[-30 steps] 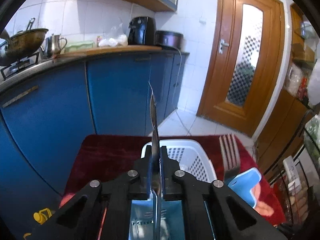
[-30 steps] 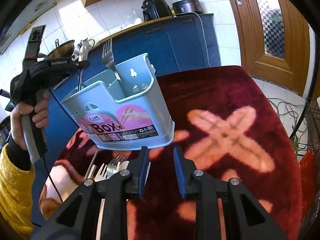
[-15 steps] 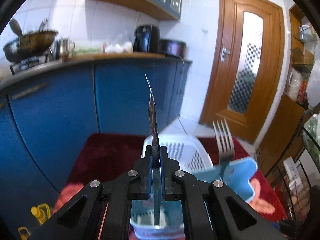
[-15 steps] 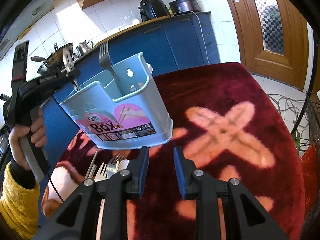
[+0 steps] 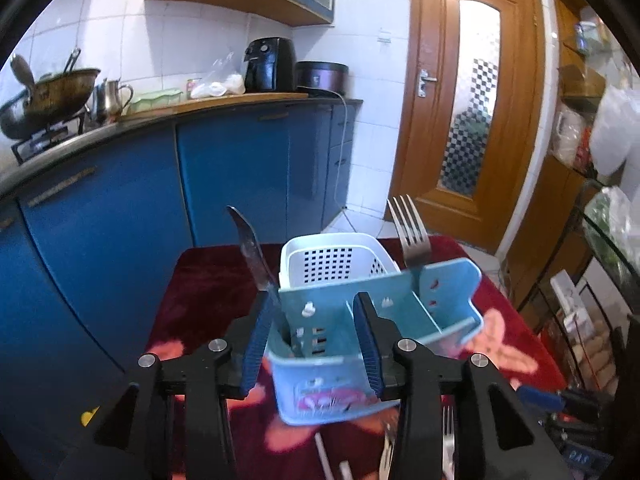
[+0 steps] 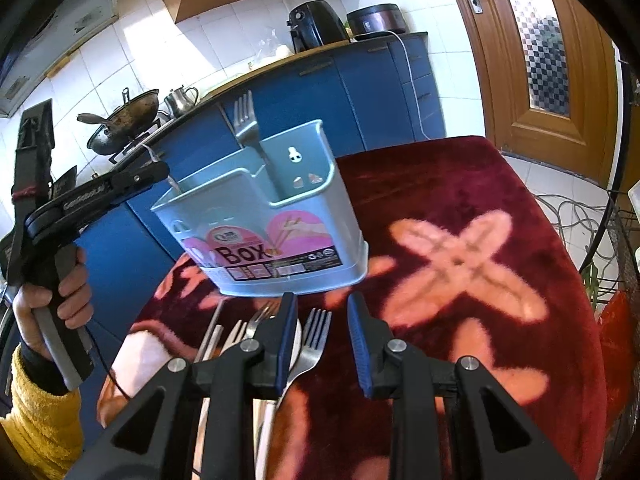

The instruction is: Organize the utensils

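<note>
A light blue utensil box [image 5: 372, 332] [image 6: 264, 224] stands on the red cloth. A fork [image 5: 412, 240] [image 6: 246, 128] stands in its back compartment. A knife [image 5: 254, 256] leans in its left compartment, blade up, free of my fingers. My left gripper [image 5: 312, 344] is open, its jaws on either side of the box's near end. My right gripper [image 6: 320, 340] is open and empty, low over several loose forks [image 6: 312, 344] and other utensils lying in front of the box.
A white perforated basket [image 5: 332, 256] stands behind the box. The red flowered cloth [image 6: 460, 240] covers the table. Blue kitchen cabinets [image 5: 224, 176] lie beyond the far edge, a wooden door [image 5: 472, 100] to the right, wire shelves [image 5: 592, 280] at far right.
My left gripper has opened and let go of the knife, which now leans in the box's left compartment. The left gripper has dropped lower around the box. The right gripper has barely moved.
</note>
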Action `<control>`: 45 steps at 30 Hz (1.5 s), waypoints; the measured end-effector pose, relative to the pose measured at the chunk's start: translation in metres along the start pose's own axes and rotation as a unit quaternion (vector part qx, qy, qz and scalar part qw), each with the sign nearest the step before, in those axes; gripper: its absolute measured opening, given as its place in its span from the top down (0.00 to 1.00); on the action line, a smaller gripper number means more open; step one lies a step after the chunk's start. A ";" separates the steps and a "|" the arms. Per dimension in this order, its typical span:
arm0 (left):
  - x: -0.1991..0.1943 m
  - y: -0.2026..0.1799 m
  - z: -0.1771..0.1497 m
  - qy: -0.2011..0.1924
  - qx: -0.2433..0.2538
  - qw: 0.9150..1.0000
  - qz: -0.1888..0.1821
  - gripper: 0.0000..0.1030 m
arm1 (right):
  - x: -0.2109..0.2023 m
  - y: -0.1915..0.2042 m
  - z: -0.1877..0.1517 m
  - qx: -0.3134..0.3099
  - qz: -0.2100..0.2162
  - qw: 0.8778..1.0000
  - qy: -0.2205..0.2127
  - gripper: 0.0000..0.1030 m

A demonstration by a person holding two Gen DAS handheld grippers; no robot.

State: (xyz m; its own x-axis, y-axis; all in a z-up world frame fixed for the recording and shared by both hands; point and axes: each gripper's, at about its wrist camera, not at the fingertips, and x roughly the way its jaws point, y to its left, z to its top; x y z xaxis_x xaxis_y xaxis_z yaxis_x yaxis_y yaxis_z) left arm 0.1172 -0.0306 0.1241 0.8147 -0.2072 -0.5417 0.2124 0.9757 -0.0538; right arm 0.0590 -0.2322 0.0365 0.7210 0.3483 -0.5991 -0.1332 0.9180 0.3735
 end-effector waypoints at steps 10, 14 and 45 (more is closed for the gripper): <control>-0.045 0.011 -0.017 0.025 0.001 1.000 0.005 0.57 | -0.015 0.025 -0.008 -0.011 0.009 1.000 0.003 0.72; -0.052 0.015 -0.032 0.042 -0.004 0.999 0.010 0.57 | -0.017 0.034 -0.013 -0.017 0.010 1.000 0.011 0.69; 0.038 0.014 -0.131 0.215 -0.027 0.976 -0.008 0.57 | 0.042 0.030 -0.045 0.002 -0.014 0.990 0.143 0.69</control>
State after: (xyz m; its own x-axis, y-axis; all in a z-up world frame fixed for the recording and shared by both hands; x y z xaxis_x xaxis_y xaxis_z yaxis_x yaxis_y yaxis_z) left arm 0.0805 -0.0154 -0.0074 0.5065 -0.1843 -0.8423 0.1849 0.9774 -0.1026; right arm 0.0546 -0.1820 -0.0090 0.5018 0.3632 -0.7851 -0.1129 0.9273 0.3568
